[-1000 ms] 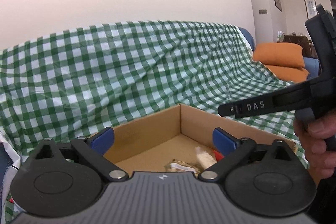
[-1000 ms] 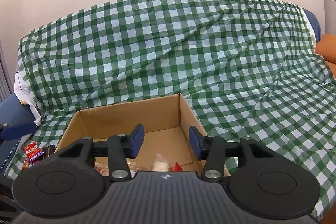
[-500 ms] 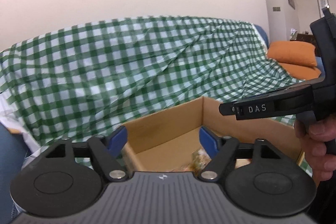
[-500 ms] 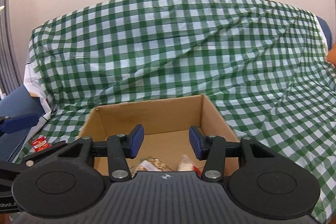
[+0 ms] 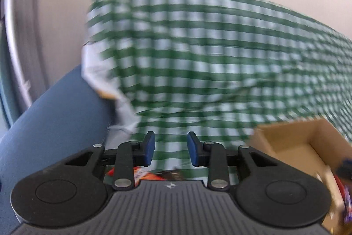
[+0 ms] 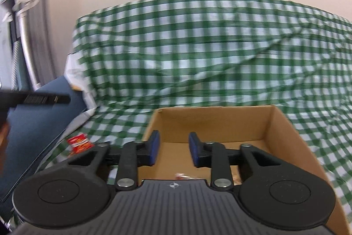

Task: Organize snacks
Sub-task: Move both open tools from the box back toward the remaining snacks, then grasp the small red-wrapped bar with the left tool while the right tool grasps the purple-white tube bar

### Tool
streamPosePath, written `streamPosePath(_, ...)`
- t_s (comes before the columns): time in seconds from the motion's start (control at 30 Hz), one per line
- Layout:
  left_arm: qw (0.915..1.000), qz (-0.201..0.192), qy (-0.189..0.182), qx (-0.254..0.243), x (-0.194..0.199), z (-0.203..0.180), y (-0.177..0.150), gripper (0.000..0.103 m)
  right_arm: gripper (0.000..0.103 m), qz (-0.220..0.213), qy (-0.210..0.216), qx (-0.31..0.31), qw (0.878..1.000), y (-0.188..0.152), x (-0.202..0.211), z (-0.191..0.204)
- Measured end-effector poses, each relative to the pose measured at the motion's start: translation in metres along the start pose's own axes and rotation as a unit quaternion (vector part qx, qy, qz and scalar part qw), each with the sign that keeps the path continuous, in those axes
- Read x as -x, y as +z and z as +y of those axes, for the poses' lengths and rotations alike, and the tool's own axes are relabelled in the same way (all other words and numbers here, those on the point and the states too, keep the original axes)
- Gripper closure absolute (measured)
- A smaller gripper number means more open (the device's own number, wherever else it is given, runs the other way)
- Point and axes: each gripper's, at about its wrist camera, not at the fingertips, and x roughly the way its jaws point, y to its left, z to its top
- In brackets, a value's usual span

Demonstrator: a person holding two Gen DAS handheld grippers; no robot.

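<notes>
Open brown corrugated cardboard box (image 6: 220, 124) rests on crumpled green-checked cloth (image 6: 198, 47). Right gripper (image 6: 172, 150), moderately parted, empty, hangs over it. Left gripper (image 5: 169, 150), likewise parted and empty, has swung left since earlier; only the right view shows the glossy red snack packet (image 6: 79, 142) clearly.

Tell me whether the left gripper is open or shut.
Open. In the left wrist view the left gripper shows its blue pads apart, checked cloth visible between them, nothing held.
</notes>
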Motion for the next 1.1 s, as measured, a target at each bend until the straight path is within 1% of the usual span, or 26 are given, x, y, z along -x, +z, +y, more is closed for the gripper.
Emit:
streamPosePath(0.03,0.9998,0.007,0.005,0.017,-0.006,0.013,-0.002,0.067,0.081,0.000,0.007,0.010,1.000,-0.001,-0.001,0.006)
streamPosePath(0.1,0.9992,0.017,0.013,0.035,-0.014,0.031,-0.014,0.067,0.081,-0.004,0.017,0.033,0.999,-0.001,0.000,0.016)
streamPosePath(0.13,0.9986,0.037,0.017,0.035,-0.021,0.036,-0.023,0.067,0.081,-0.007,0.023,0.046,0.999,-0.001,0.000,0.022)
streamPosePath(0.17,0.9954,0.086,0.034,0.027,-0.032,0.039,-0.028,0.067,0.081,-0.010,0.028,0.057,0.998,0.000,0.000,0.028)
streamPosePath(0.2,0.9922,0.109,0.053,0.026,-0.038,0.042,-0.031,0.067,0.081,-0.011,0.035,0.070,0.997,0.000,0.000,0.033)
streamPosePath(0.23,0.9911,0.116,0.058,0.031,-0.040,0.046,-0.032,0.067,0.081,-0.009,0.044,0.081,0.996,0.000,-0.001,0.037)
streamPosePath(0.3,0.9907,0.118,0.048,0.047,-0.044,0.054,-0.031,0.067,0.081,-0.001,0.070,0.107,0.992,0.001,-0.003,0.050)
streamPosePath(0.37,0.9895,0.122,0.047,0.063,-0.049,0.062,-0.029,0.067,0.081,0.014,0.095,0.117,0.988,0.006,-0.006,0.064)
streamPosePath(0.43,0.9872,0.129,0.055,0.076,-0.053,0.067,-0.029,0.067,0.081,0.029,0.121,0.121,0.985,0.012,-0.012,0.082)
streamPosePath(0.5,0.9851,0.133,0.062,0.090,-0.055,0.074,-0.029,0.067,0.081,0.036,0.144,0.146,0.978,0.018,-0.019,0.106)
streamPosePath(0.6,0.9832,0.133,0.068,0.105,-0.056,0.082,-0.030,0.068,0.080,0.044,0.170,0.163,0.971,0.017,-0.034,0.137)
streamPosePath(0.63,0.9827,0.134,0.068,0.109,-0.059,0.083,-0.030,0.070,0.080,0.049,0.175,0.159,0.970,0.014,-0.040,0.144)
streamPosePath(0.67,0.9819,0.136,0.066,0.114,-0.061,0.086,-0.031,0.078,0.080,0.056,0.179,0.152,0.970,0.009,-0.048,0.151)
streamPosePath(0.7,0.9804,0.141,0.064,0.122,-0.063,0.091,-0.032,0.084,0.080,0.064,0.184,0.139,0.971,0.001,-0.054,0.155)
streamPosePath(0.73,0.9785,0.147,0.060,0.132,-0.067,0.094,-0.033,0.086,0.080,0.072,0.190,0.125,0.971,-0.007,-0.059,0.158)
streamPosePath(0.77,0.9757,0.156,0.051,0.145,-0.070,0.100,-0.035,0.090,0.080,0.085,0.193,0.112,0.971,-0.017,-0.065,0.161)
streamPosePath(0.8,0.9728,0.166,0.043,0.156,-0.076,0.102,-0.037,0.090,0.080,0.099,0.191,0.109,0.970,-0.025,-0.071,0.164)
streamPosePath(0.87,0.9663,0.188,0.027,0.173,-0.085,0.108,-0.042,0.090,0.080,0.122,0.179,0.125,0.968,-0.038,-0.082,0.175)
streamPosePath(0.93,0.9615,0.212,0.018,0.174,-0.097,0.109,-0.047,0.090,0.076,0.137,0.169,0.136,0.966,-0.045,-0.093,0.180)
streamPosePath(0.97,0.9601,0.222,0.018,0.169,-0.102,0.108,-0.050,0.090,0.070,0.149,0.163,0.135,0.966,-0.049,-0.100,0.181)
streamPosePath(1.0,0.9605,0.226,0.019,0.162,-0.106,0.105,-0.051,0.090,0.065,0.159,0.155,0.134,0.966,-0.053,-0.106,0.181)
streamPosePath(1.03,0.9623,0.225,0.017,0.151,-0.109,0.101,-0.053,0.090,0.064,0.173,0.145,0.133,0.965,-0.057,-0.114,0.180)
streamPosePath(1.1,0.9663,0.223,0.015,0.127,-0.115,0.093,-0.053,0.086,0.064,0.200,0.124,0.132,0.963,-0.063,-0.129,0.179)
